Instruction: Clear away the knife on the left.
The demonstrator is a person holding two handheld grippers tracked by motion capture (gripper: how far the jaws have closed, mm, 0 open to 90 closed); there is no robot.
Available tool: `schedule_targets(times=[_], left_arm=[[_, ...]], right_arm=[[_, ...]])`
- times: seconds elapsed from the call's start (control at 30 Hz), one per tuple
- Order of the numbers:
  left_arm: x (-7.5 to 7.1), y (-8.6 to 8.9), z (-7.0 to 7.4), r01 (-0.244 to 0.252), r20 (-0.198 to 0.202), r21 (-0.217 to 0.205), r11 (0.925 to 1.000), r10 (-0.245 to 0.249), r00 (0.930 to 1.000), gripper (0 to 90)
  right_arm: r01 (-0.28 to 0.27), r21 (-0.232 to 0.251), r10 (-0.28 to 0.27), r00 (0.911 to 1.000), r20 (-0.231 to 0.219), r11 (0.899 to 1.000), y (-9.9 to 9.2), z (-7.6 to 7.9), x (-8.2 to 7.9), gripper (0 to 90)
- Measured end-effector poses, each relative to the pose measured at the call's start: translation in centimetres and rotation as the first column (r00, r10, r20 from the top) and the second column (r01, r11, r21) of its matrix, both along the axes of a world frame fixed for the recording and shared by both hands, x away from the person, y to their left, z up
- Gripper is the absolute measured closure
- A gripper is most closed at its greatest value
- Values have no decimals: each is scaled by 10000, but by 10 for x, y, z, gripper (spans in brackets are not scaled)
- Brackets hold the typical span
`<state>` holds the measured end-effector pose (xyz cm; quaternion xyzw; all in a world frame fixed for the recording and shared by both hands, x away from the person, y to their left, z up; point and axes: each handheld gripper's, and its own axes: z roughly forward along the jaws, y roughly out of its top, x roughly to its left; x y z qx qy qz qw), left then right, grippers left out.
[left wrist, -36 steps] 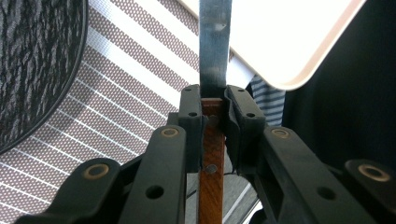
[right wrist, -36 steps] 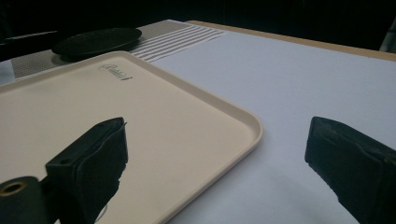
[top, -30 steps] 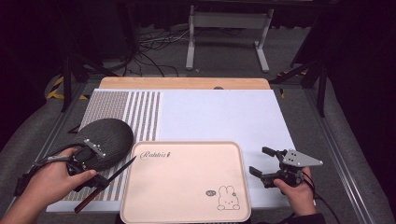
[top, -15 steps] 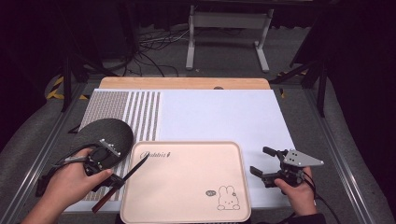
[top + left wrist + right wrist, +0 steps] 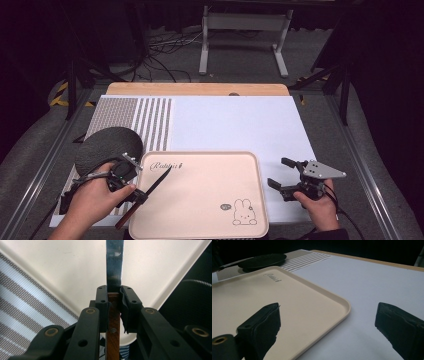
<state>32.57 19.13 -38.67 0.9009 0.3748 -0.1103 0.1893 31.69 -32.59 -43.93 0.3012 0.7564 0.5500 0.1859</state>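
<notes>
A knife [image 5: 150, 192] with a brown wooden handle and a dark metal blade is clamped at the handle's top in my left gripper [image 5: 134, 192]. Its blade points out over the left part of the cream tray [image 5: 200, 200], which has a rabbit drawing. In the left gripper view the jaws [image 5: 114, 293] press both sides of the handle, and the blade [image 5: 114, 265] runs on above the tray [image 5: 75, 270]. My right gripper [image 5: 278, 171] rests just right of the tray with its jaws wide apart. Seen in the right gripper view [image 5: 328, 308], nothing is between them and the tray's corner [image 5: 342, 302] lies ahead.
A black round disc [image 5: 107, 145] lies on the striped mat [image 5: 150, 120] just behind my left hand, close to the tray's far left corner. White table surface [image 5: 235, 125] stretches behind the tray. A metal stand [image 5: 240, 22] is on the floor beyond the table.
My left hand has moved right with the knife, from over the black disc to the tray's left edge, so the blade now reaches over the tray. The right gripper has stayed still.
</notes>
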Motion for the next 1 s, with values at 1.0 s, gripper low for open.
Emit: schedule_targets(times=[1.0], left_arm=[[6, -32, -25, -305, -272, -121, 9995, 302, 9992, 779]], right_arm=[[-60, -30, 60, 10000, -72, 10000, 0, -2, 0, 70]])
